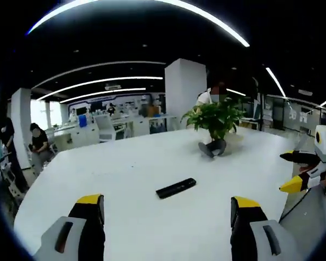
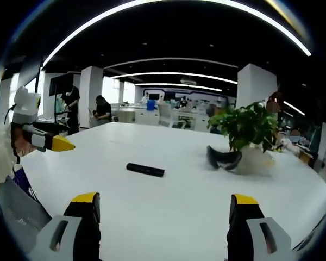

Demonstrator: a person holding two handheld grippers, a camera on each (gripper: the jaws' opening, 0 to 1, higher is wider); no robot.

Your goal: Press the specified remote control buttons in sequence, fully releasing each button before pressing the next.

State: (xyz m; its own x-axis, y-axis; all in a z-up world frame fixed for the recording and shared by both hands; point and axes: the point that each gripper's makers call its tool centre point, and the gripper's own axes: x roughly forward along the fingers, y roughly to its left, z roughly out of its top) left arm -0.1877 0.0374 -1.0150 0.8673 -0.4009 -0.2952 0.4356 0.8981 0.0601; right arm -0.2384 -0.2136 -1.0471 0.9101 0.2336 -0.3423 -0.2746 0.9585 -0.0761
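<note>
A slim black remote control (image 1: 176,188) lies flat on the white table (image 1: 130,163), a little beyond my left gripper (image 1: 167,209), which stands open with nothing between its yellow-tipped fingers. The right gripper (image 1: 294,171) comes in at the right edge of the left gripper view, open, held above the table's edge. In the right gripper view the remote control (image 2: 145,170) lies left of centre on the table (image 2: 195,201), ahead of my right gripper (image 2: 163,209), which is open and empty. The left gripper (image 2: 53,137) shows at the left, open.
A potted green plant (image 1: 216,120) stands at the table's far side, with a dark curved object (image 1: 213,148) at its base; both also appear as the plant (image 2: 249,128) and dark object (image 2: 224,158). Seated people (image 1: 39,142), desks and a white pillar (image 1: 185,92) lie beyond.
</note>
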